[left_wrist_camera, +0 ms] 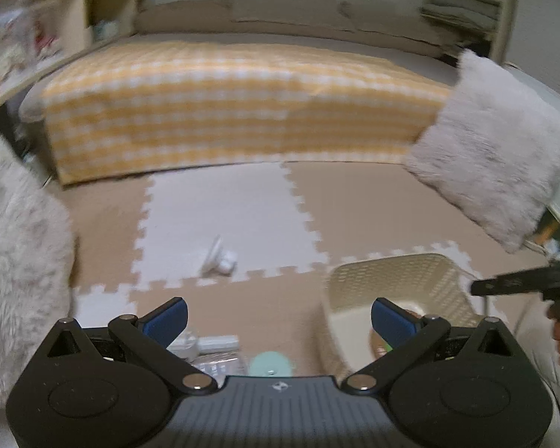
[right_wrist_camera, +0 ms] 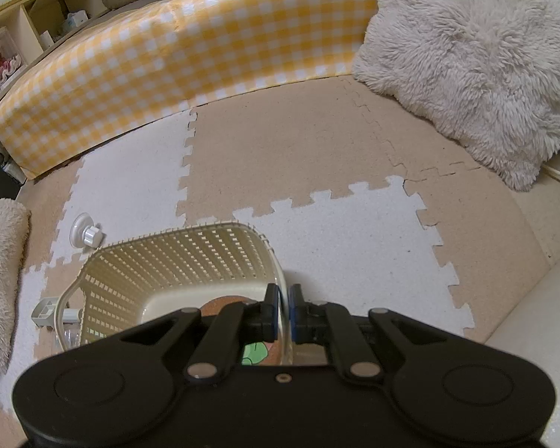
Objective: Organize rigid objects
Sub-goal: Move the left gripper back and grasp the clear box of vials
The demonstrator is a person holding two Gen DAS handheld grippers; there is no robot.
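A cream lattice basket (right_wrist_camera: 175, 257) stands on the foam floor mat; it also shows in the left wrist view (left_wrist_camera: 399, 287). My right gripper (right_wrist_camera: 284, 311) is shut on the basket's right rim (right_wrist_camera: 283, 283). A cork-coloured round item with a green patch (right_wrist_camera: 255, 351) lies in the basket. My left gripper (left_wrist_camera: 279, 319) is open and empty, left of the basket. Below it lie a mint green round object (left_wrist_camera: 270, 363), a white plastic piece (left_wrist_camera: 212, 343) and a clear packet (left_wrist_camera: 216, 366). A white suction-cup knob (left_wrist_camera: 220, 257) lies on the white tile, also in the right wrist view (right_wrist_camera: 86, 233).
A yellow checked mattress edge (right_wrist_camera: 190, 48) runs along the back. Fluffy white cushions sit at right (right_wrist_camera: 474, 56) and left (left_wrist_camera: 15, 261). A small white holder (right_wrist_camera: 46, 311) lies left of the basket. Wooden shelves (right_wrist_camera: 37, 11) stand at far left.
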